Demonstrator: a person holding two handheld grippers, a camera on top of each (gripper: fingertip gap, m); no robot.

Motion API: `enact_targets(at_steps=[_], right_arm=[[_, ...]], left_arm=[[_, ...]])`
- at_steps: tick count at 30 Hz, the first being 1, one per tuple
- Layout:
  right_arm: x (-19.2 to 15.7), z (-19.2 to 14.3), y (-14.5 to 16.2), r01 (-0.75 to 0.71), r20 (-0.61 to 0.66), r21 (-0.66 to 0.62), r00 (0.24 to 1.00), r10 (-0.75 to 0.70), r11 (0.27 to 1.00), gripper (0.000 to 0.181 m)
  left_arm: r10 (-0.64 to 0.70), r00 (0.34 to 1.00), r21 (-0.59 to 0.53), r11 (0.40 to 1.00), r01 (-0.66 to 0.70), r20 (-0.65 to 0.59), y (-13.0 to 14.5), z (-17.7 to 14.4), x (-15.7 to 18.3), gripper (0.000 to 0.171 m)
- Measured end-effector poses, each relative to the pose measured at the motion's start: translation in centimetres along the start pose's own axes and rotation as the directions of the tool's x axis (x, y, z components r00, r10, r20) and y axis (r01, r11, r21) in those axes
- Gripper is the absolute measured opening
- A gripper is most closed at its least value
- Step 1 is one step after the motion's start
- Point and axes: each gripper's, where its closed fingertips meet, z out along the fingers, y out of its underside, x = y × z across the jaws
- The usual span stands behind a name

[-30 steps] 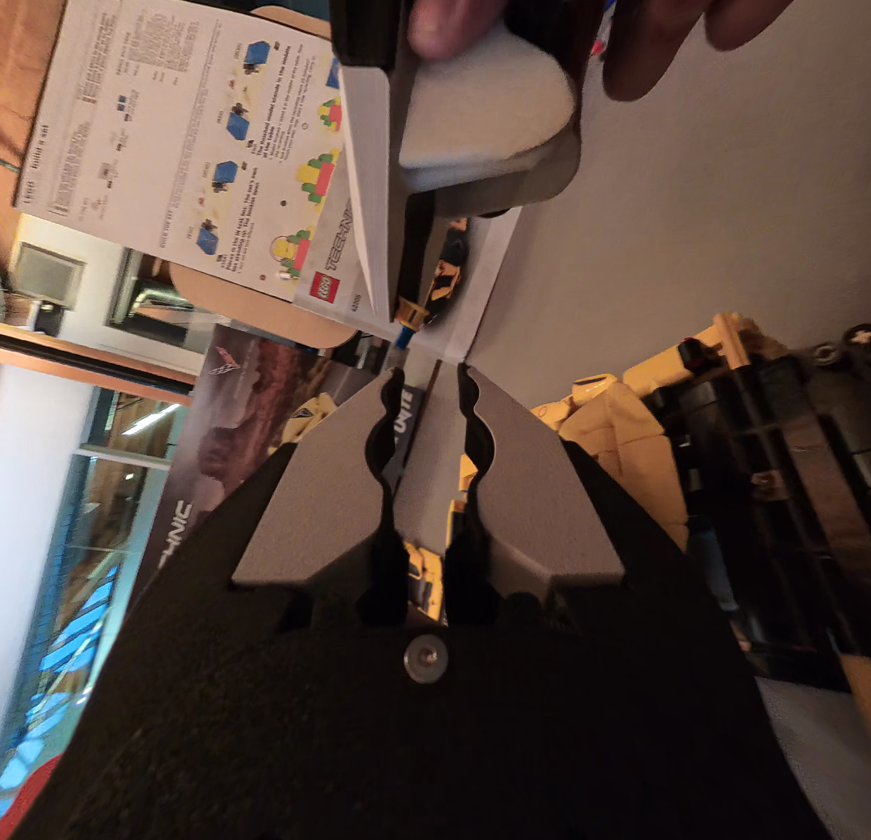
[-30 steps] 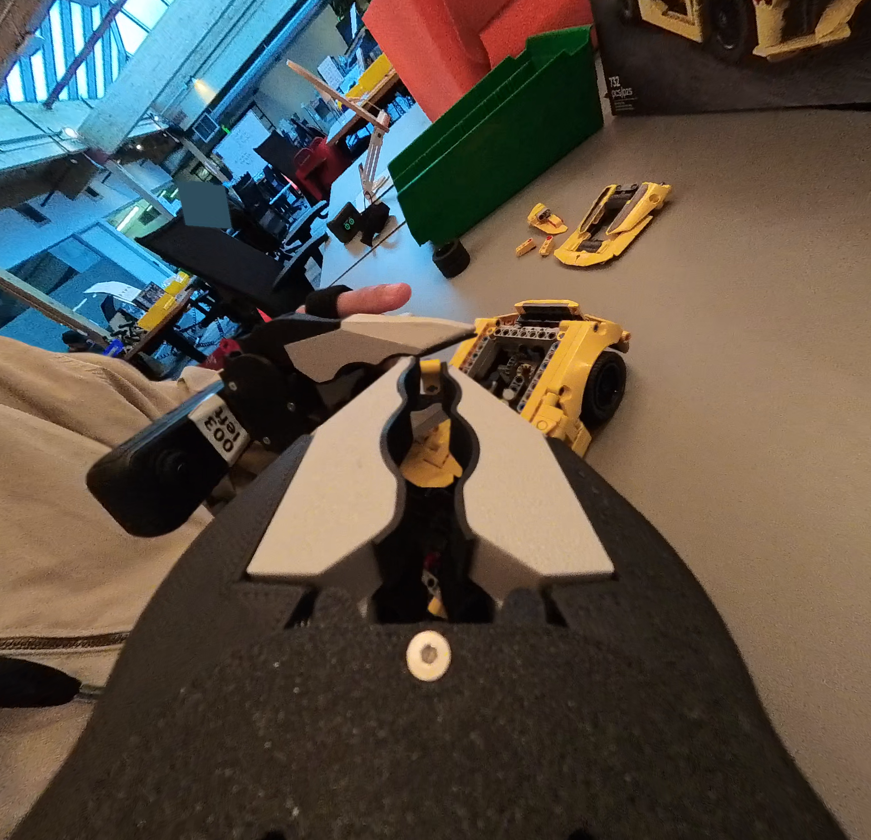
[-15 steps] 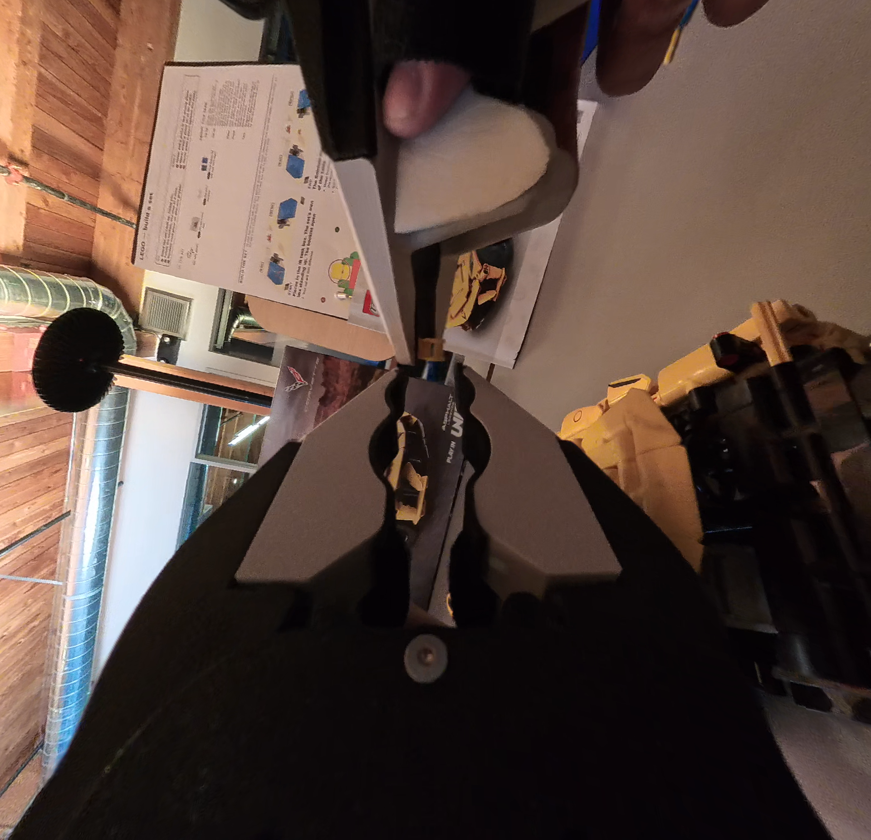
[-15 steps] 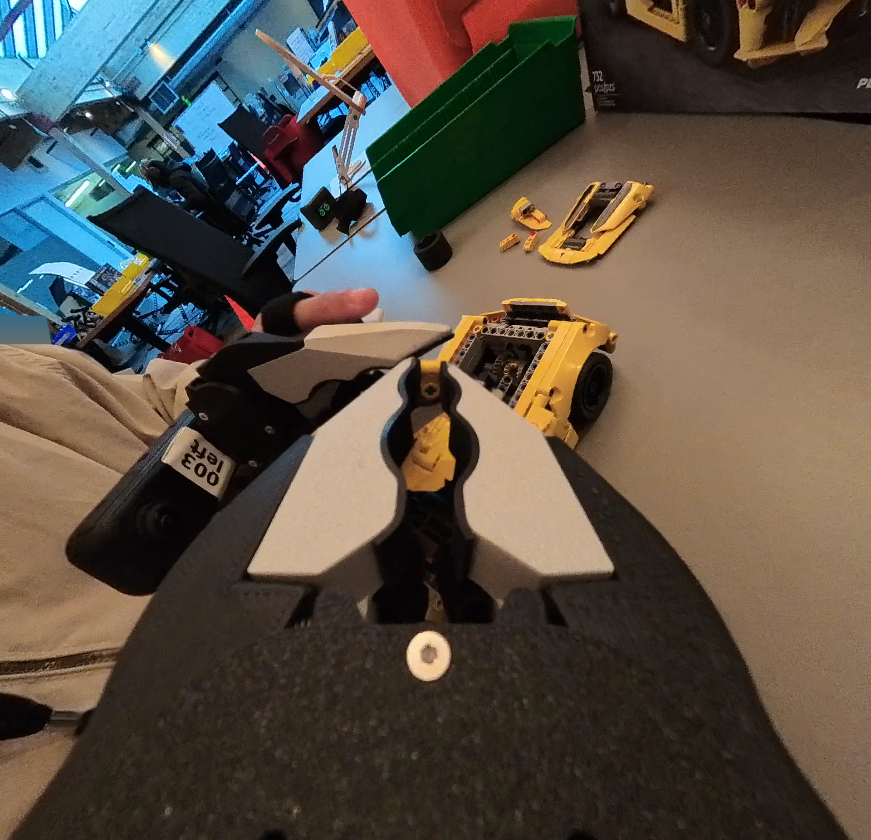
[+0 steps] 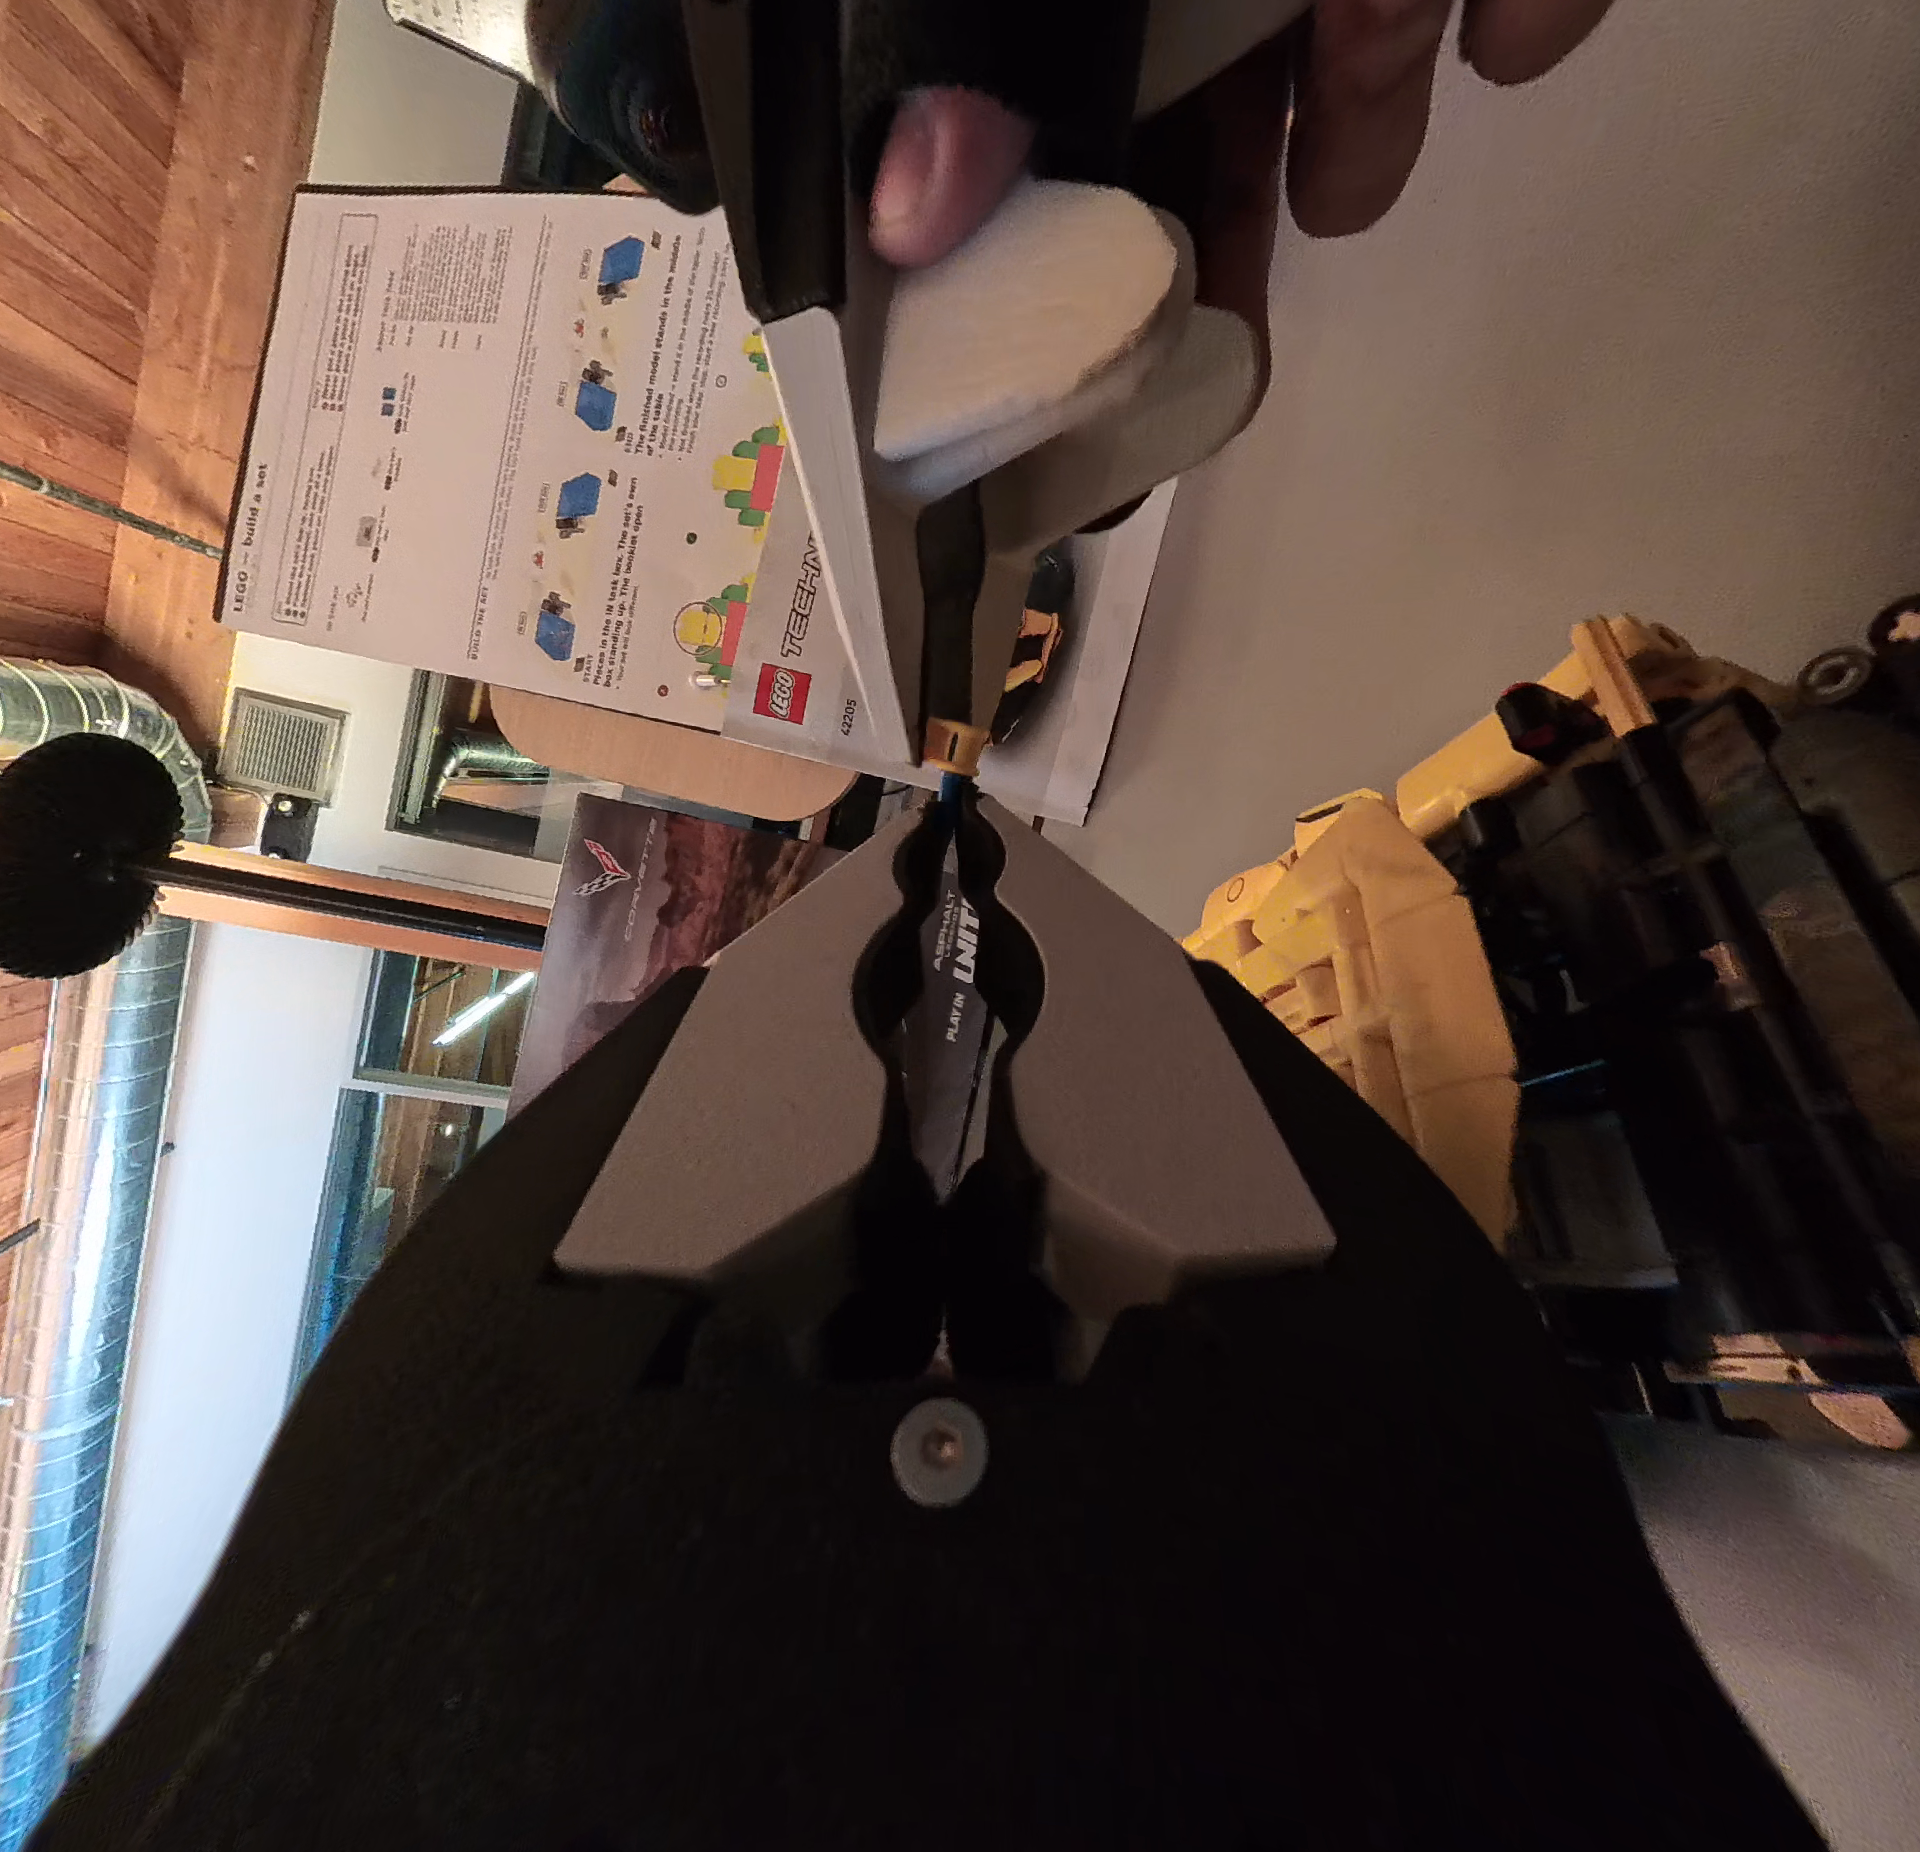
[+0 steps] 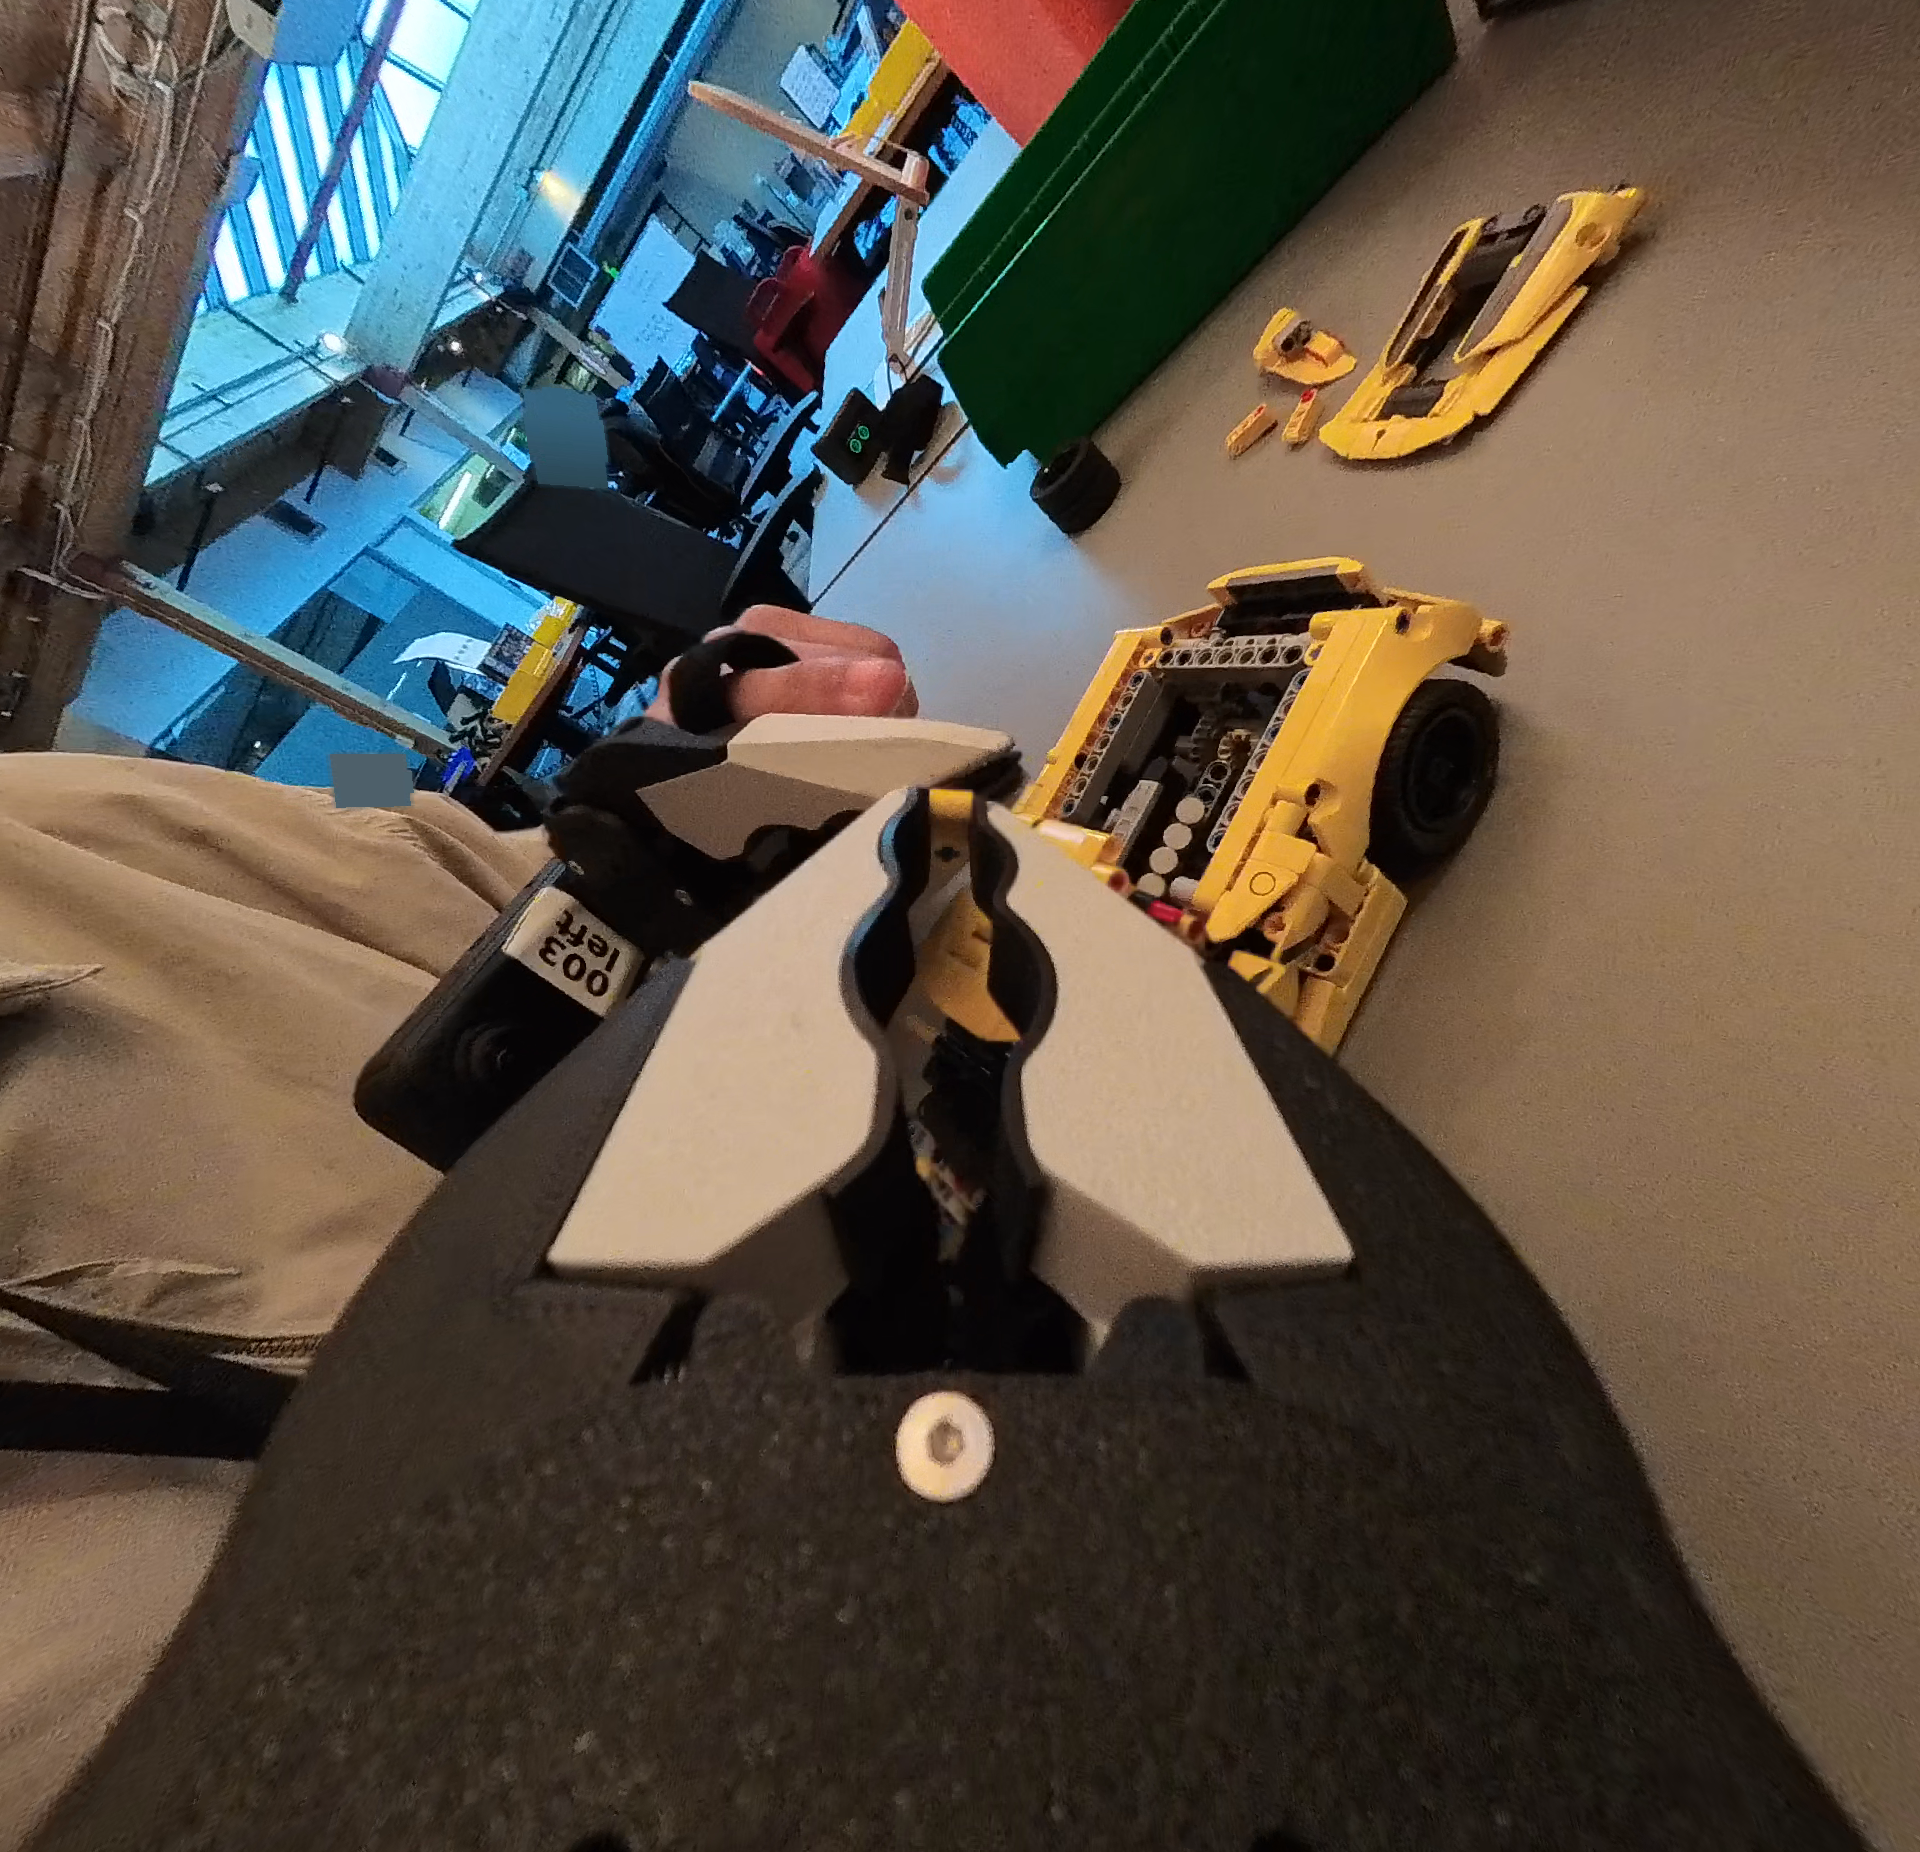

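My left gripper (image 5: 951, 815) is shut on a thin blue pin (image 5: 949, 796) at its tips. My right gripper (image 6: 951, 800) is shut on a small yellow piece (image 6: 951, 815). In the left wrist view the right gripper comes down from the top, tip to tip with mine, and the yellow piece (image 5: 951, 744) sits on the end of the blue pin. A partly built yellow toy car (image 6: 1299, 763) stands on the grey table just beyond both grippers. It also shows in the left wrist view (image 5: 1455, 971), at the right. The left gripper (image 6: 831, 774) shows in the right wrist view, with a hand behind it.
A loose yellow body panel (image 6: 1486, 337), small yellow bits (image 6: 1299, 348) and a black tyre (image 6: 1075, 472) lie farther out. Green bins (image 6: 1195, 192) and a red bin (image 6: 987, 5) stand behind. An instruction sheet (image 5: 499, 452), a booklet and the set's box (image 5: 665, 919) stand beyond the grippers. Both grippers' tips are close together, under 4 cm apart.
The two grippers have drawn into line, tip to tip, with the yellow piece now straight over the blue pin. The right wrist view has tilted and come closer to the car.
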Motion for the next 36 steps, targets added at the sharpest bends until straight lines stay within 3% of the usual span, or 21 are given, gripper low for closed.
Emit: enact_targets(at_steps=[2, 3, 5, 7, 9, 11, 13, 14, 15, 16, 17, 18, 19, 20, 21, 22, 24, 27, 32, 36], right_arm=[[1.5, -3.0, -1.5, -0.031, -0.073, 0.091, 0.997, 0.038, 0.995, 0.006], [2.1, -6.1, -2.5, -0.064, -0.073, 0.172, 0.994, 0.078, 0.983, 0.005], [3.3, -10.7, -2.1, -0.05, -0.15, 0.188, 0.985, 0.079, 0.981, 0.005], [3.2, -12.9, -1.8, -0.068, -0.127, 0.207, 0.987, 0.096, 0.976, 0.005], [3.1, -13.5, -1.7, -0.102, -0.1, 0.231, 0.987, 0.128, 0.968, 0.005], [2.1, -12.7, -1.9, -0.083, -0.056, 0.247, 0.993, 0.1, 0.965, 0.006], [0.3, -12.4, -3.0, 0.043, -0.047, 0.315, 0.998, -0.03, 0.948, 0.006], [-1.1, -12.4, -3.7, 0.139, -0.052, 0.367, 0.99, -0.129, 0.92, 0.006], [-2.5, -12.2, -4.3, 0.228, -0.07, 0.416, 0.973, -0.22, 0.88, 0.006], [-3.6, -11.8, -4.8, 0.304, -0.112, 0.466, 0.952, -0.285, 0.831, 0.006], [-4.8, -11.3, -5.2, 0.348, -0.133, 0.528, 0.935, -0.329, 0.775, 0.006], [-6.1, -11.0, -5.5, 0.342, -0.117, 0.61, 0.931, -0.346, 0.715, 0.006], [-6.8, -10.7, -5.8, 0.311, -0.085, 0.684, 0.932, -0.352, 0.66, 0.006], [-7.0, -10.5, -5.8, 0.248, -0.034, 0.744, 0.941, -0.335, 0.62, 0.006], [-6.8, -10.7, -5.8, 0.165, 0.032, 0.793, 0.95, -0.311, 0.586, 0.005], [-6.0, -10.6, -5.8, 0.065, 0.107, 0.814, 0.96, -0.259, 0.577, 0.005], [-5.8, -10.1, -5.4, -0.07, 0.252, 0.791, 0.943, -0.219, 0.608, 0.006], [-5.4, -8.7, -4.9, 0.028, 0.162, 0.767, 0.958, -0.235, 0.641, 0.005], [-5.6, -8.2, -4.9, -0.002, 0.205, 0.76, 0.95, -0.237, 0.65, 0.006], [-5.5, -7.5, -4.8, 0.034, 0.184, 0.737, 0.951, -0.249, 0.675, 0.005]], left_arm=[[0.024, 0.998, -0.124, 0.992, -0.017, 0.058, 3.5, -0.3, -1.5, 0.0], [-0.015, 0.997, -0.158, 0.987, 0.028, 0.081, 6.0, -0.8, -2.6, 0.0], [-0.135, 0.986, -0.216, 0.964, 0.153, 0.099, 10.0, -1.9, -4.2, 0.0], [-0.183, 0.977, -0.224, 0.953, 0.203, 0.11, 11.0, -2.2, -4.7, 0.0], [-0.213, 0.975, -0.176, 0.959, 0.221, 0.059, 8.9, -1.4, -3.6, 0.0], [-0.24, 0.97, -0.096, 0.967, 0.237, -0.023, 4.7, -0.5, -2.1, 0.0], [-0.427, 0.89, -0.004, 0.902, 0.432, -0.159, -0.1, -0.2, -1.4, 0.0], [-0.551, 0.799, 0.001, 0.823, 0.568, -0.242, -2.1, -0.1, -1.3, 0.0], [-0.668, 0.667, -0.027, 0.713, 0.7, -0.33, -3.9, 0.1, -1.3, 0.0], [-0.768, 0.508, -0.059, 0.571, 0.819, -0.391, -5.4, 0.4, -1.8, 0.0], [-0.833, 0.315, -0.074, 0.389, 0.918, -0.455, -7.0, 0.6, -2.7, 0.0], [-0.843, 0.121, -0.093, 0.197, 0.976, -0.524, -8.4, 0.8, -3.8, 0.0], [-0.823, -0.034, -0.111, 0.035, 0.993, -0.568, -9.1, 1.3, -4.9, 0.005], [-0.782, -0.138, -0.122, -0.079, 0.989, -0.608, -9.6, 1.7, -5.8, 0.015], [-0.73, -0.188, -0.12, -0.145, 0.982, -0.657, -10.1, 1.6, -6.6, 0.017], [-0.696, -0.203, -0.11, -0.176, 0.978, -0.689, -10.4, 1.4, -6.9, 0.017], [-0.681, -0.192, -0.089, -0.184, 0.979, -0.707, -10.7, 1.2, -6.9, 0.017], [-0.708, -0.182, -0.039, -0.213, 0.976, -0.682, -10.2, 1.4, -7.1, 0.012], [-0.685, -0.159, -0.05, -0.176, 0.983, -0.711, -10.2, 0.8, -6.7, 0.012], [-0.669, -0.174, -0.056, -0.194, 0.979, -0.723, -9.7, 0.5, -6.8, 0.005]])
